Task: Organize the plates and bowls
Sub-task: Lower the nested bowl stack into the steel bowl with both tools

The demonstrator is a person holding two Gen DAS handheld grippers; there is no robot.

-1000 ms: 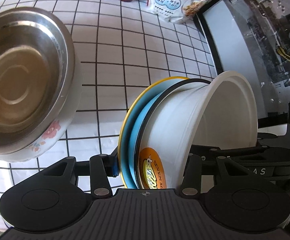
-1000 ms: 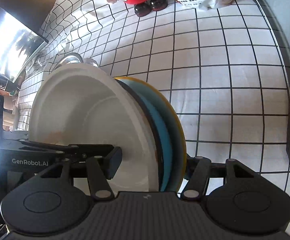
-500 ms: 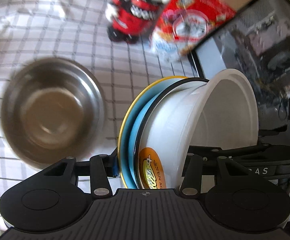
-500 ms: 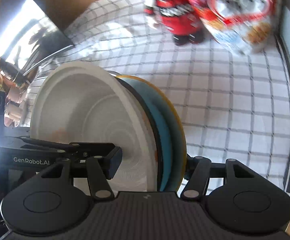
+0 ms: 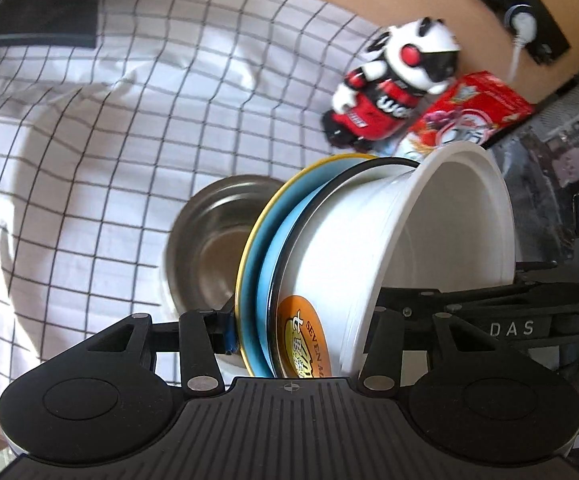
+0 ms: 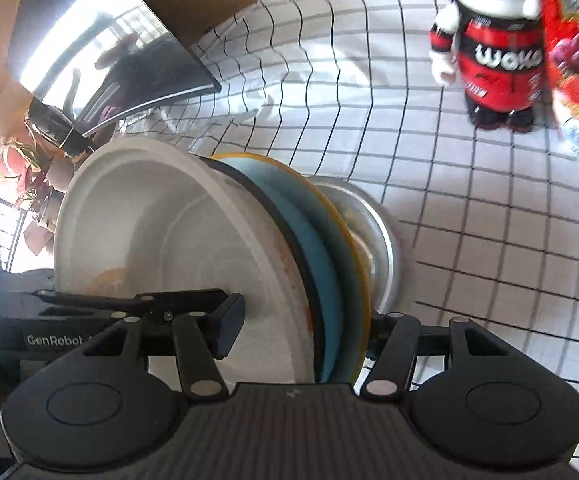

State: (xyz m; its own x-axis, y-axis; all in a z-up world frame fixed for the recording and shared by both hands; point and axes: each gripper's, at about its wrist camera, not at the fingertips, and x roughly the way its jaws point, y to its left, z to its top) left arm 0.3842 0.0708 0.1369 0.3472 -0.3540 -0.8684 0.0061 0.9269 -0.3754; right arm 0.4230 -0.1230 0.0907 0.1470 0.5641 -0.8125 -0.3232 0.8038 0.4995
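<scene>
A white plastic bowl with an orange printed label sits nested on a blue plate with a yellow rim, a black-rimmed piece sandwiched between them, and the whole stack is tipped on edge in the air above the worktop. Both grippers carry it: the left hand-held gripper pinches the stack across its thickness, one finger behind the yellow rim and the other inside the bowl, and the right hand-held gripper clamps it the same way from the opposite side.

Below and just behind the stack rests a round stainless steel bowl on the white black-checked cloth. I judge the step to be carrying the stack for placing; the next move calls for levelling it and keeping both grips even.

A red-and-white toy figure and a red cereal bag stand further back. The stack's lower edge is hidden behind the gripper bodies, and what the black-rimmed piece is cannot be made out.
</scene>
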